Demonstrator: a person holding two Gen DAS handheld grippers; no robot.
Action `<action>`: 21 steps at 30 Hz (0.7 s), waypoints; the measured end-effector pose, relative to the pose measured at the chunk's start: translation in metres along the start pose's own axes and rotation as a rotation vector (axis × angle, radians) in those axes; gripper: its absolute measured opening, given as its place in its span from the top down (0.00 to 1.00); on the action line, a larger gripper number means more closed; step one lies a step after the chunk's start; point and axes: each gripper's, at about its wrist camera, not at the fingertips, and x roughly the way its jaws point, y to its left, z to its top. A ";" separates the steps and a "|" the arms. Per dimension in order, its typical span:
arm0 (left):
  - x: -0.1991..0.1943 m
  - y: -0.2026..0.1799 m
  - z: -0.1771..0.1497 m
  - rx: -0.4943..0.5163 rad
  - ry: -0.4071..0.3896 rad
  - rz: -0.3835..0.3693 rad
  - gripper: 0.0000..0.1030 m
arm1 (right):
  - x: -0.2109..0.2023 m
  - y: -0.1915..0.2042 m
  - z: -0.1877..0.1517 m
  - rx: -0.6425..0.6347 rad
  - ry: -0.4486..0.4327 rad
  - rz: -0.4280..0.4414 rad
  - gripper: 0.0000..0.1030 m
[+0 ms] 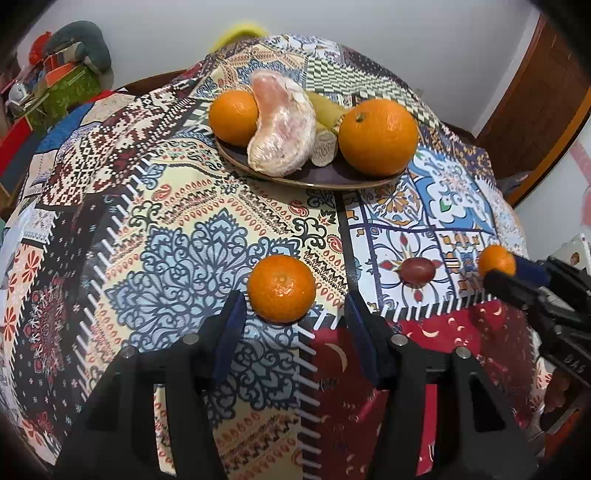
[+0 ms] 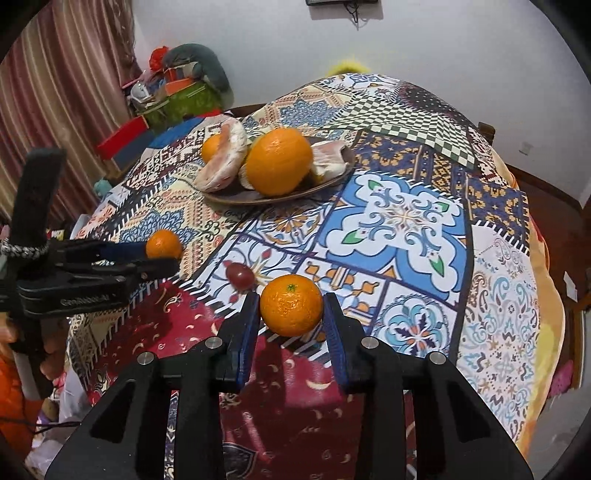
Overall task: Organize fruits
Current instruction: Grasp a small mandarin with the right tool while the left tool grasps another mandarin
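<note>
Fingers of the right gripper (image 2: 291,317) pinch a mandarin (image 2: 291,309), lifted off the desk (image 2: 406,221). Left gripper (image 1: 293,317) fingers stand spread around another mandarin (image 1: 281,288) on the cloth. A grape (image 1: 417,272) lies between them. Farther off, a plate (image 1: 351,181) holds oranges and pomelo.

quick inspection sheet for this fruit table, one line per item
surface: patterned tablecloth, lying smooth.
job's things: plate holds two oranges, peeled pomelo pieces and a banana; grape and two mandarins are off it.
clutter: boxes piled behind the table.
grippers: left hand-held gripper open, left mandarin between its fingers; right hand-held gripper shut on right mandarin.
cables: cord hanging on the wall.
surroundings: curtain, wooden door, white wall.
</note>
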 end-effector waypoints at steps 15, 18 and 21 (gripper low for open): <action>0.003 0.006 0.003 -0.008 -0.011 0.004 0.64 | 0.002 -0.005 0.008 0.005 -0.022 0.008 0.70; 0.000 0.004 0.005 -0.006 -0.020 0.000 0.64 | 0.002 -0.006 0.012 0.005 -0.029 0.007 0.70; -0.004 0.003 0.009 -0.003 -0.038 0.000 0.64 | 0.000 -0.007 0.017 0.006 -0.041 0.006 0.70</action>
